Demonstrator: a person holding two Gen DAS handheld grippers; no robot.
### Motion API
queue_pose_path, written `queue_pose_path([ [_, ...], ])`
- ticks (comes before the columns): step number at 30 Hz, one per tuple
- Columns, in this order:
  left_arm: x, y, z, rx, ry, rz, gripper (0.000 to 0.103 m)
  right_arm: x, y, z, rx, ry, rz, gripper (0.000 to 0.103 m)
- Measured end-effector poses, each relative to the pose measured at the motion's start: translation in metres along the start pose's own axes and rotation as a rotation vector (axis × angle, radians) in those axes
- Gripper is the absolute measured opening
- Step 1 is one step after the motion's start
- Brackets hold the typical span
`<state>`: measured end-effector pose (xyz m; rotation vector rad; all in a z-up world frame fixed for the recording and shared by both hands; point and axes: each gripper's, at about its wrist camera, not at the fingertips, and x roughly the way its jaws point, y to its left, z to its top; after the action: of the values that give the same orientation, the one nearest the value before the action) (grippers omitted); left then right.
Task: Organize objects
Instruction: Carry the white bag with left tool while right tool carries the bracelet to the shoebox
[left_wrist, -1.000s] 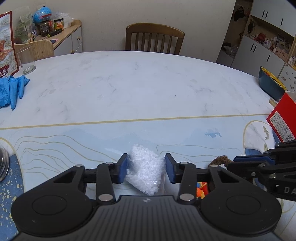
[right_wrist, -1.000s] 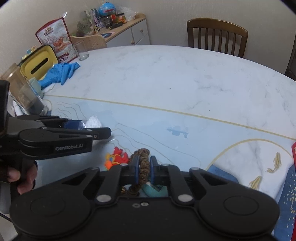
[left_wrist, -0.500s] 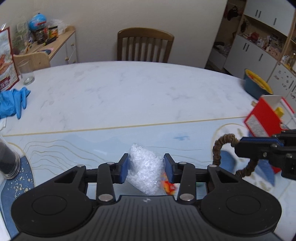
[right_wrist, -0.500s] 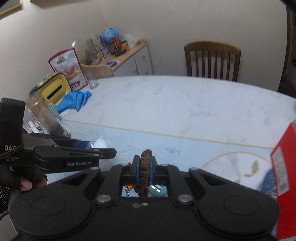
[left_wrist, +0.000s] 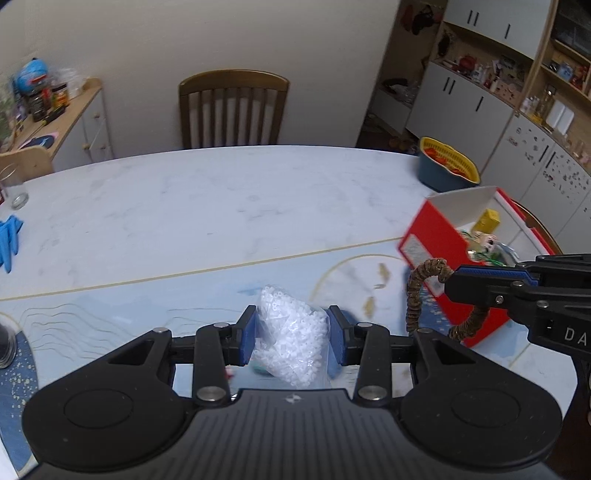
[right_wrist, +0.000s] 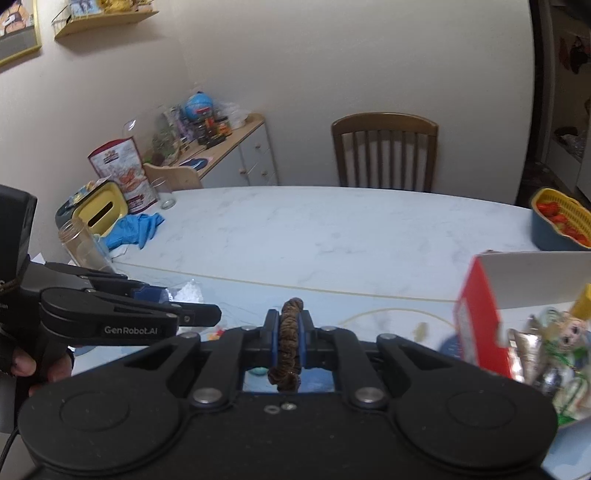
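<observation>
White lettering reading "GenRobot.AI" is printed on the side of the left tongs (right_wrist: 192, 315), and the letters "DA" are seen on the body of the right tongs (left_wrist: 448, 282), the rest of that word being cut off at the frame edge. A white label is fixed to the side of the red box (left_wrist: 439, 254), but its print is blurred and cannot be read; the writing on the red-and-white snack bag (right_wrist: 123, 173) at the far left is likewise too small to make out. The contents of the box are partly hidden by its wall: a doll-like figure (right_wrist: 570, 330) and a yellow item are seen, and the rest is blurred. The left tongs are set partly open and are closed on a clear bag of white beads (left_wrist: 291, 339), which is pressed between the two blue pads above the tabletop (left_wrist: 221, 210). The right tongs are closed almost fully on a brown scrunchie (right_wrist: 290, 339), which is gripped on one side, its loop hanging free beside the red box. A hand (right_wrist: 26, 365) is partly visible on the handle of the left tongs. Blue gloves (right_wrist: 135, 230) lie at the far left of the tabletop.
</observation>
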<state>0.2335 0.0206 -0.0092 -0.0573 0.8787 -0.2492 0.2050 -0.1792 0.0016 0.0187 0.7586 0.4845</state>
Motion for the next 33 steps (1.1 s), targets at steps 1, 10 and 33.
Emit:
queue_pose_path([
  [1,0.001,-0.008,0.002,0.006,0.006,0.004,0.039,-0.005,-0.005,-0.001,0.0,-0.003,-0.009,0.009],
  [10,0.009,-0.092,0.018,0.074,0.02,0.001,0.039,-0.048,-0.069,-0.009,0.022,-0.04,-0.068,0.009],
  [33,0.077,-0.261,0.053,0.18,0.031,-0.07,0.039,-0.099,-0.238,-0.016,0.072,-0.086,-0.198,0.009],
])
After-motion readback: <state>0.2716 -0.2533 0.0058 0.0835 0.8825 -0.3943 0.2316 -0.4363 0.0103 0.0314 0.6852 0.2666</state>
